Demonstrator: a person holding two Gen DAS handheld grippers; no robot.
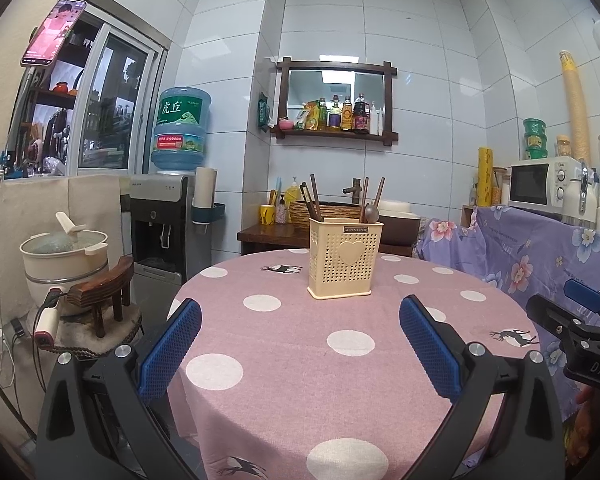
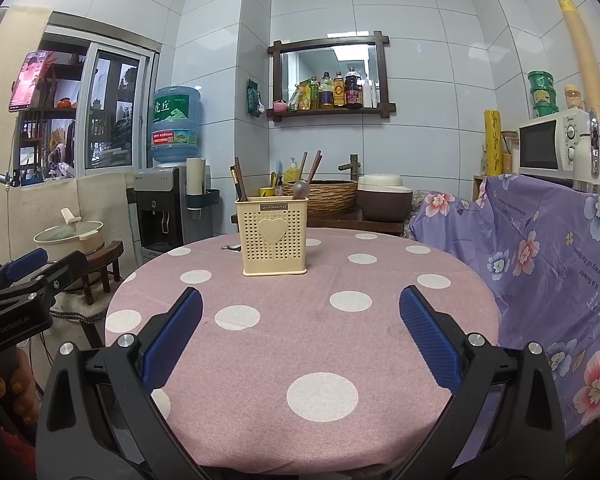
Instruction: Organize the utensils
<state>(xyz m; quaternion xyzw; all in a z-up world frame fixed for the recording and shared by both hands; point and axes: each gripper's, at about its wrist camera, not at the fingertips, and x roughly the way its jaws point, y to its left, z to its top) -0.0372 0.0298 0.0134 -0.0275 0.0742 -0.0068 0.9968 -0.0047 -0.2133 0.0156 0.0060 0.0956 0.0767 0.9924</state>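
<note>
A cream perforated utensil holder [image 1: 345,258] with a heart on its front stands upright on the round pink polka-dot table [image 1: 300,360]. It also shows in the right wrist view [image 2: 273,235]. Dark chopsticks [image 1: 314,200] and a metal spoon [image 1: 371,211] stand in it; the spoon [image 2: 301,189] and chopsticks [image 2: 239,182] show in the right wrist view too. My left gripper [image 1: 300,308] is open and empty, short of the holder above the table. My right gripper [image 2: 300,300] is open and empty, also short of it. Each gripper shows at the other view's edge.
A purple floral cloth [image 2: 540,248] covers furniture right of the table, with a microwave [image 2: 548,148] on it. A water dispenser [image 1: 164,216], a pot [image 1: 66,252] and a small wooden stool [image 1: 104,292] stand left. A wooden counter with a basket [image 2: 320,196] is behind.
</note>
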